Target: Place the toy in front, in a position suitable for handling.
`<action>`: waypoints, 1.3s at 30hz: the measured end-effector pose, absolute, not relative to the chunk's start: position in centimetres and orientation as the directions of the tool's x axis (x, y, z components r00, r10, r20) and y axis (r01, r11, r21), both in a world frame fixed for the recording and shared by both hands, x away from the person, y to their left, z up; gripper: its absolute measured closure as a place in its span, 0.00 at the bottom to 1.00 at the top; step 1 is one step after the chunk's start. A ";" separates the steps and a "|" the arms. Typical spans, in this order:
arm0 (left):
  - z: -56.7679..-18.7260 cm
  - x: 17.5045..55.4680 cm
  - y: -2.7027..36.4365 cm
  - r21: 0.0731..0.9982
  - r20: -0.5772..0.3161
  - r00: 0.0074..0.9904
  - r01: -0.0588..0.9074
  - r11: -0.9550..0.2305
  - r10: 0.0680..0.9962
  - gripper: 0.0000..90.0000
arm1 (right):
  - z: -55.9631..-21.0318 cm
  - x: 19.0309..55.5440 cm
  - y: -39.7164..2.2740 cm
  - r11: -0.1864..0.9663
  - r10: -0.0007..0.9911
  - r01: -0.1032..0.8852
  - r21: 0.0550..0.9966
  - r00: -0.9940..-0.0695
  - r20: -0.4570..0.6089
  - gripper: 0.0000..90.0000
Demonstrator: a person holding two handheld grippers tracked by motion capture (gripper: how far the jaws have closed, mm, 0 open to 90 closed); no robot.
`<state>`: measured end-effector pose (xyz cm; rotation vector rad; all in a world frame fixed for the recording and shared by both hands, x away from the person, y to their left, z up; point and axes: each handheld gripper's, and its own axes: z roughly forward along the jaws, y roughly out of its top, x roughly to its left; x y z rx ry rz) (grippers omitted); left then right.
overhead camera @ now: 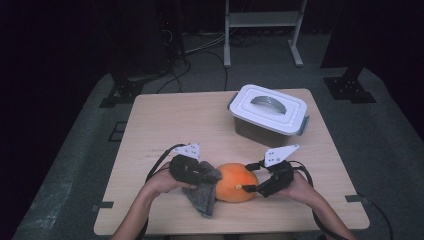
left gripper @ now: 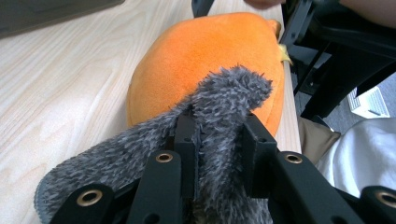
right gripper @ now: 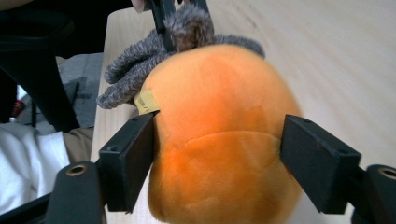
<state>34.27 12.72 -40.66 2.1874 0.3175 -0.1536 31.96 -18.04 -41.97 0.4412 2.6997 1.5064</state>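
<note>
The tabletop carries 3 things, and the biggest one is the white box with its lid on, which stands toward the far right corner, well apart from the hands. It takes no part in the work at this moment.

The orange plush lies near the front edge, between the 2 grippers. It rests there probably because it must be kept steady from one side while it is wiped from the other. The right gripper comes from the right, low and almost level, and its 2 fingers are spread wide around the plush. The left one touches the plush beside the yellow tag. On the other side I cannot tell if the pad really touches, because the edge is blurred there; I would judge it as a loose bracket, not a squeeze.

The grey cloth lies against the left side of the plush and hangs down onto the tabletop. The left gripper pinches a fold of this cloth firmly between its fingers, so the fluffy end stands up and presses on the orange surface. The left hand lies low on the tabletop, wrist nearly flat, pointing to the right.
</note>
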 end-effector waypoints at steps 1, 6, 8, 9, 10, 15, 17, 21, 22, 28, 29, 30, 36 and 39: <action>-40.7 34.3 12.7 0.775 -0.224 0.959 0.283 -0.564 0.173 0.80 | -42.3 31.9 -17.8 0.496 0.259 0.242 0.834 -0.958 0.124 0.28; -40.7 34.5 12.6 0.775 -0.222 0.957 0.289 -0.563 0.185 0.80 | -42.4 31.4 -17.0 0.516 0.282 0.215 0.829 -0.957 0.073 0.52; -40.6 34.7 12.6 0.779 -0.225 0.955 0.297 -0.553 0.196 0.81 | -42.2 31.3 -16.9 0.519 0.294 0.193 0.833 -0.955 0.038 0.57; -40.4 34.8 12.6 0.781 -0.220 0.955 0.294 -0.552 0.197 0.81 | -42.1 31.4 -16.9 0.516 0.296 0.190 0.835 -0.955 0.034 0.59; -40.3 34.9 12.6 0.785 -0.219 0.956 0.293 -0.547 0.197 0.81 | -42.1 31.6 -16.9 0.513 0.297 0.190 0.837 -0.954 0.035 0.59; -39.1 35.0 11.5 0.797 -0.207 0.964 0.266 -0.542 0.169 0.81 | -42.2 31.8 -16.9 0.503 0.285 0.184 0.844 -0.958 0.039 0.59; -38.6 34.9 10.9 0.809 -0.199 0.970 0.244 -0.535 0.142 0.81 | -42.3 31.7 -17.0 0.502 0.281 0.180 0.846 -0.959 0.037 0.59; -38.5 34.3 10.2 0.808 -0.190 0.975 0.222 -0.546 0.115 0.81 | -42.4 31.2 -17.6 0.511 0.268 0.167 0.843 -0.963 0.028 0.59; -38.7 34.3 10.3 0.805 -0.189 0.975 0.221 -0.550 0.115 0.81 | -42.5 31.1 -17.8 0.512 0.266 0.165 0.843 -0.964 0.027 0.59; -40.3 34.3 12.1 0.789 -0.232 0.962 0.273 -0.551 0.145 0.81 | -42.7 30.5 -18.4 0.521 0.262 0.155 0.839 -0.965 0.016 0.58; -40.5 34.2 12.4 0.785 -0.235 0.960 0.280 -0.552 0.153 0.81 | -42.7 30.4 -18.3 0.523 0.260 0.153 0.839 -0.966 0.015 0.57; -40.8 34.2 12.7 0.781 -0.238 0.958 0.287 -0.555 0.161 0.80 | -42.7 30.4 -18.3 0.523 0.259 0.153 0.839 -0.966 0.015 0.57; -41.0 33.8 12.8 0.777 -0.226 0.961 0.275 -0.566 0.157 0.80 | -42.0 30.6 -17.9 0.508 0.248 0.186 0.841 -0.967 0.064 0.35; -40.9 33.7 12.5 0.775 -0.227 0.962 0.271 -0.571 0.149 0.80 | -41.4 31.0 -18.3 0.483 0.249 0.211 0.850 -0.964 0.098 0.32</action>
